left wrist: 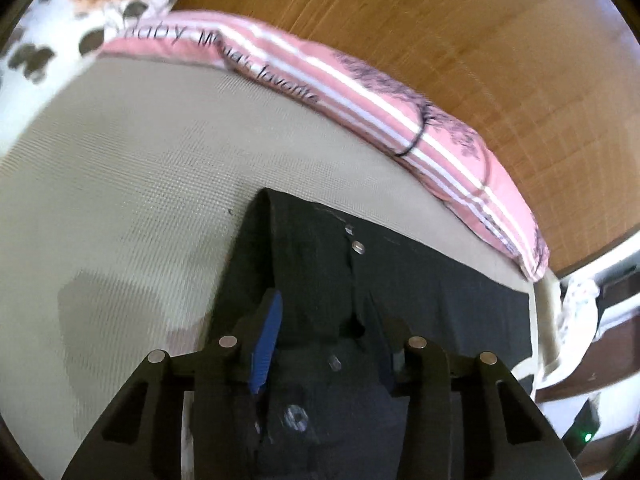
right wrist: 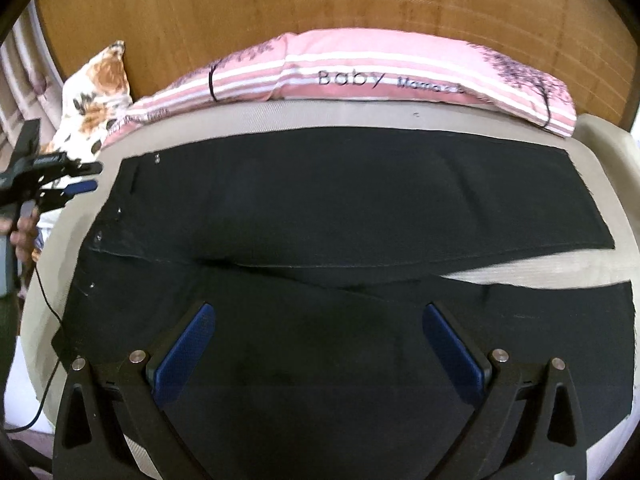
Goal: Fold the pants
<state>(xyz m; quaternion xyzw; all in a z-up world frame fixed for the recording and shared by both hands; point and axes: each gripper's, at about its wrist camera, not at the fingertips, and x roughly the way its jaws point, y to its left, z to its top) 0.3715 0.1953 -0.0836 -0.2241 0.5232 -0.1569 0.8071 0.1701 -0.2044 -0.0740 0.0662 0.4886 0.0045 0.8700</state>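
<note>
Black pants (right wrist: pixel 320 208) lie flat across a beige mattress (right wrist: pixel 360 114), waistband end toward the floral pillow (right wrist: pixel 100 92), legs running away from it; a wedge of mattress shows between the two legs at the hem end. A pink striped bolster (right wrist: pixel 400 68) lies along the pants' far edge, against a wooden headboard (right wrist: pixel 280 0).

L gripper (left wrist: pixel 324 344): in the left wrist view, tilted down over the waistband w/ dark cloth bunched up between its fingers. One blue pad (left wrist: pixel 266 344) sits against the fabric, the other is hidden by it, so can't tell if it's clamped. In the right wrist view it sits at the waistband corner nearest the floral pillow, a hand (right wrist: pixel 24 232) on its grip.

R gripper (right wrist: pixel 320 344): angled down above the near leg, fingers spread wide, blue pads (right wrist: pixel 184 352) clear of the fabric, nothing held.
</note>
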